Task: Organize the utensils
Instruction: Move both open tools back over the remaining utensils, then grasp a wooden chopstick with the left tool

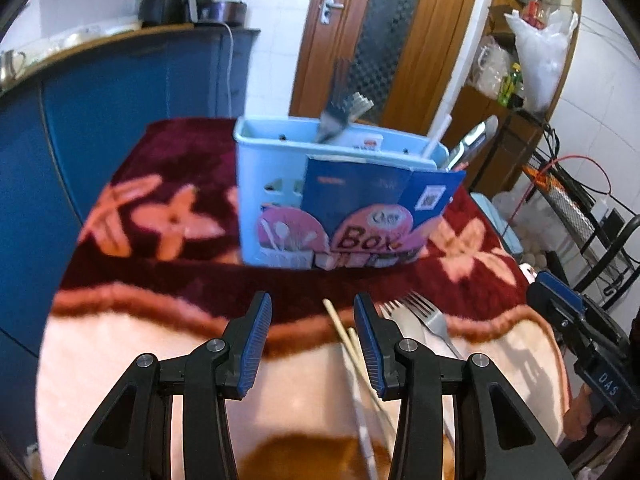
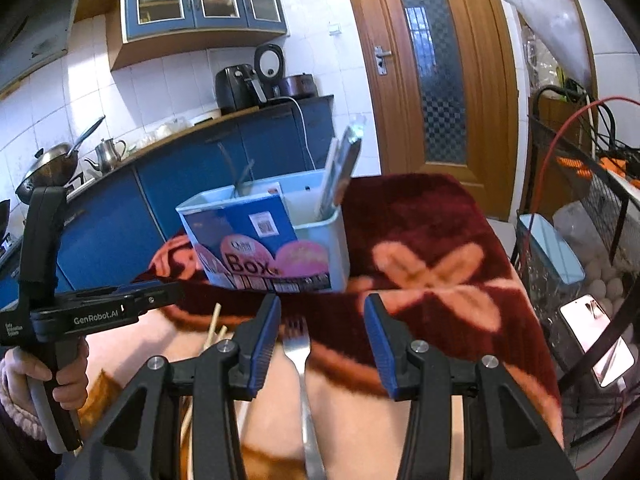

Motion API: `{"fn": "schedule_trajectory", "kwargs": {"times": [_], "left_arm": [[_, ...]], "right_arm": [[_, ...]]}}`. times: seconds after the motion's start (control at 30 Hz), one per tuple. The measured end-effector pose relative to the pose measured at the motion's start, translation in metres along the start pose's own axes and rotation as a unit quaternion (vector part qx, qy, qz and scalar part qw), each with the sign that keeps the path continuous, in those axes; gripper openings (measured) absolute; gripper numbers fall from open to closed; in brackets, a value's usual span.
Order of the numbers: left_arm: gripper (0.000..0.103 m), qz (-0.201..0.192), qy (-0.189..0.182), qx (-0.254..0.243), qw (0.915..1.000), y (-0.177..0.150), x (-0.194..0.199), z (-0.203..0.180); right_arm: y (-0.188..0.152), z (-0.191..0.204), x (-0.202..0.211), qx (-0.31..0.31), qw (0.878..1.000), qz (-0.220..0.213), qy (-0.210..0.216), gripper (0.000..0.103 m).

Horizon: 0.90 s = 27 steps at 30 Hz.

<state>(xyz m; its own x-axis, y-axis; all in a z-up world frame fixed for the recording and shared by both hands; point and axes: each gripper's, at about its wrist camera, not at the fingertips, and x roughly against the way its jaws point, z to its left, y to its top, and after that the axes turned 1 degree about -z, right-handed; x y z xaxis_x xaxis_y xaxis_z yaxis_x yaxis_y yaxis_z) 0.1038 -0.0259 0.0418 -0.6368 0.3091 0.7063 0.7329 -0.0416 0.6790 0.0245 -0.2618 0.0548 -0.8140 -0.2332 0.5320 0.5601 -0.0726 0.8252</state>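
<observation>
A light blue utensil box (image 1: 276, 200) labelled "Box" stands on the flowered blanket; it also shows in the right wrist view (image 2: 336, 240). It holds a fork (image 1: 336, 120) and other utensils (image 2: 340, 164). My left gripper (image 1: 312, 344) is open and empty above the blanket, with wooden chopsticks (image 1: 348, 340) and forks (image 1: 424, 316) lying just right of it. My right gripper (image 2: 322, 344) is open, with a metal fork (image 2: 300, 356) lying on the blanket between its fingers, untouched. The left gripper's body (image 2: 100, 312) shows at the left of the right wrist view.
The blanket-covered table (image 2: 440, 240) drops off at its right edge beside a wire rack (image 2: 600, 208) with cables. Blue kitchen cabinets (image 1: 100, 120) stand behind on the left, a wooden door (image 2: 432, 60) behind the box. A phone (image 2: 596, 340) lies low on the right.
</observation>
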Motion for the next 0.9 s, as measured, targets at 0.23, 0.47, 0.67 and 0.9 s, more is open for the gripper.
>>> {"fn": "schedule_trajectory", "kwargs": {"times": [0.23, 0.47, 0.67, 0.9], "left_arm": [[0.043, 0.060, -0.008, 0.013, 0.9981, -0.002, -0.032, -0.007], [0.025, 0.113, -0.018, 0.038, 0.9927, -0.003, -0.058, -0.008], [0.010, 0.120, -0.023, 0.055, 0.9909, -0.001, -0.067, -0.010], [0.004, 0.089, -0.032, 0.062, 0.9936, 0.005, -0.053, -0.008]], "right_arm": [[-0.007, -0.014, -0.003, 0.002, 1.000, 0.019, -0.001, 0.047], [-0.014, -0.025, -0.012, 0.000, 0.999, 0.037, 0.010, 0.047], [-0.018, -0.030, -0.018, 0.001, 0.998, 0.052, 0.024, 0.047], [-0.018, -0.025, -0.024, 0.011, 0.997, 0.064, 0.036, 0.048]]}}
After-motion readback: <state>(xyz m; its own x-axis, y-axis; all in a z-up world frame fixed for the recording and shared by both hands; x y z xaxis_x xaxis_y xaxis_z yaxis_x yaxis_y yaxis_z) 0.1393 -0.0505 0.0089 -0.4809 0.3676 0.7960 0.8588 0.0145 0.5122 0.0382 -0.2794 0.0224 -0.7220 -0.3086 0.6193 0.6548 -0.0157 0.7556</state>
